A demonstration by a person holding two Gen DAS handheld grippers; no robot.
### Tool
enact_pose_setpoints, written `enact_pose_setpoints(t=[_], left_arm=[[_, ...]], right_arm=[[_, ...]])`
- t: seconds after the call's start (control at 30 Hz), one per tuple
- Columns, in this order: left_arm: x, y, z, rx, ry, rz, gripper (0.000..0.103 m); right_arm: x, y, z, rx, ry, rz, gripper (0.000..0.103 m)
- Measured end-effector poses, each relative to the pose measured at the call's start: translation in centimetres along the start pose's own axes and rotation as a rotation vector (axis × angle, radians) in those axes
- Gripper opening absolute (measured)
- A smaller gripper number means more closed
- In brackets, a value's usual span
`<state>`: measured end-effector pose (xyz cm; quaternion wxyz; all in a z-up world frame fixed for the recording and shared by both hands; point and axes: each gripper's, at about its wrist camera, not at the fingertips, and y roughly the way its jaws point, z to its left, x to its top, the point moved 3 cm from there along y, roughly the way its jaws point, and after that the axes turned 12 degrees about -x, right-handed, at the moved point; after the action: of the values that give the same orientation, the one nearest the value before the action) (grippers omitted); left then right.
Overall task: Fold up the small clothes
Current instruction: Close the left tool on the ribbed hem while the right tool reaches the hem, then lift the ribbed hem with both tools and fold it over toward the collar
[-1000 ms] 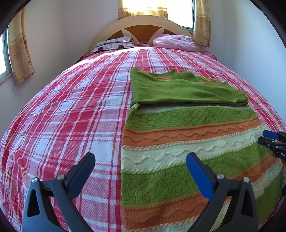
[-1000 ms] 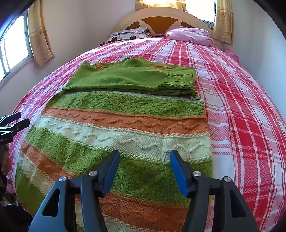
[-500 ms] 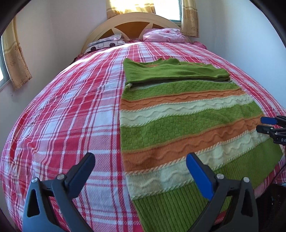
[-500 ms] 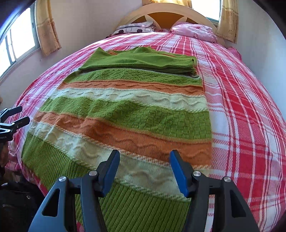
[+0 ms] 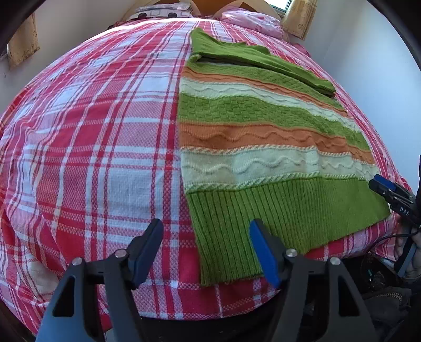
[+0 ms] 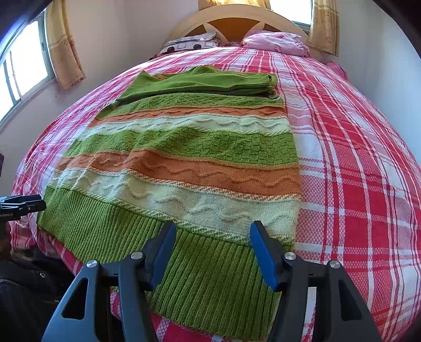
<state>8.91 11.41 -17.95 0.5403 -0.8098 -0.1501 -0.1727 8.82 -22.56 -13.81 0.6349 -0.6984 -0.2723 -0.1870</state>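
Observation:
A knitted sweater with green, orange and cream stripes lies flat on the bed; it also shows in the right wrist view. Its green sleeves are folded across the chest at the far end. The ribbed green hem lies at the bed's near edge. My left gripper is open and empty, just above the hem's left corner. My right gripper is open and empty, over the hem's right part. Each gripper shows at the edge of the other's view.
The bed has a red and white plaid cover. Pillows and a wooden headboard are at the far end. Walls and curtained windows surround the bed. A dark bag and cables lie below the bed's near edge.
Both grippers have drawn back toward the foot of the bed and lowered. The sweater's ribbed hem, out of view a second ago, now lies right under them. The sweater has not moved.

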Motion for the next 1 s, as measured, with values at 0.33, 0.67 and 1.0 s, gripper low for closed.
enact_pose_setpoints(t=[0.33, 0.67, 1.0], left_arm=[[-1.1, 0.4, 0.1, -0.101, -0.051, 0.038, 0.05], [-0.9, -0.2, -0.7, -0.075, 0.017, 0.023, 0.006], [-0.4, -0.1, -1.0, -0.082, 0.026, 0.013, 0.006]], right_arm=[[0.0, -0.8, -0.7, -0.014, 0.015, -0.013, 0.06], [-1.7, -3.3, -3.3, -0.052, 0.081, -0.003, 0.06], [-3.9, -3.1, -3.4, -0.037, 0.082, 0.055, 0.06]])
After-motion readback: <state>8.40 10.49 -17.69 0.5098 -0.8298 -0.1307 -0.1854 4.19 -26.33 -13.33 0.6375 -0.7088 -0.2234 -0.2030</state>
